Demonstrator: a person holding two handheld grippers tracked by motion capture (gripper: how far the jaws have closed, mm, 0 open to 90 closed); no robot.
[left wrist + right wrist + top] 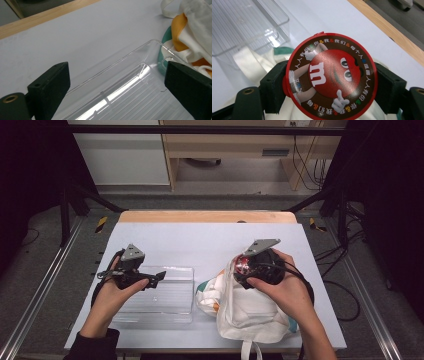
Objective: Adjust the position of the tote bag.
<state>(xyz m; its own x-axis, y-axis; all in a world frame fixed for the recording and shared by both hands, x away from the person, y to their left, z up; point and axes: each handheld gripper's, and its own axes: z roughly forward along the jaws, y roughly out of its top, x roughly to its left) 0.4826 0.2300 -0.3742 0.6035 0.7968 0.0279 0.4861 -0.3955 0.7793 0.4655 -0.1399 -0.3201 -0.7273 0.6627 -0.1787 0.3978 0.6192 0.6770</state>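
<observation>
Clear plastic tray (165,295) sits under the left tool (150,279), jaws apart. Beside it lies a white cloth bag (245,312); above that, the right tool (329,82) clamps a red candy container (330,75), whose printed lid faces the right gripper view.

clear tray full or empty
Empty: the clear tray shows only its bare ribbed floor, with the candy tub outside it in the right tool.
</observation>
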